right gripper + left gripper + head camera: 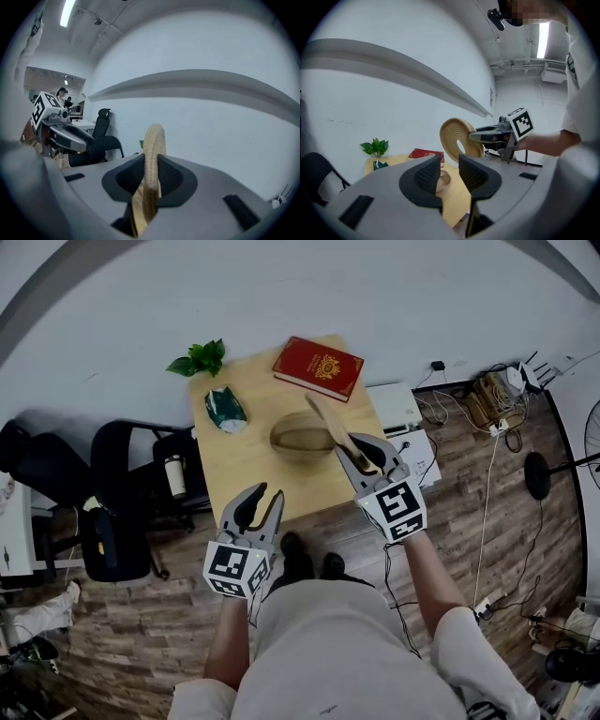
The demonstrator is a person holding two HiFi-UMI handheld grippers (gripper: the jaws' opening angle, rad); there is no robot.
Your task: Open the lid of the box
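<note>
A round woven box [298, 439] stands open on the wooden table [234, 470]. Its flat woven lid [328, 424] is lifted off and held on edge above the box, with my right gripper [364, 461] shut on its rim. In the right gripper view the lid [153, 150] sits pinched between the pads of the right gripper [149, 180]. My left gripper [259, 509] hovers at the table's front edge, open and with nothing in it. The left gripper view shows the left gripper [449, 176], the raised lid [458, 138], the right gripper [499, 135] and the box [442, 178] below.
A red book [319, 367] lies at the table's far right corner. A green plant [200, 358] and a green packet [225, 410] are at the far left. Black chairs [122, 502] stand left of the table. A white unit [394, 409] and cables [487, 395] lie to the right.
</note>
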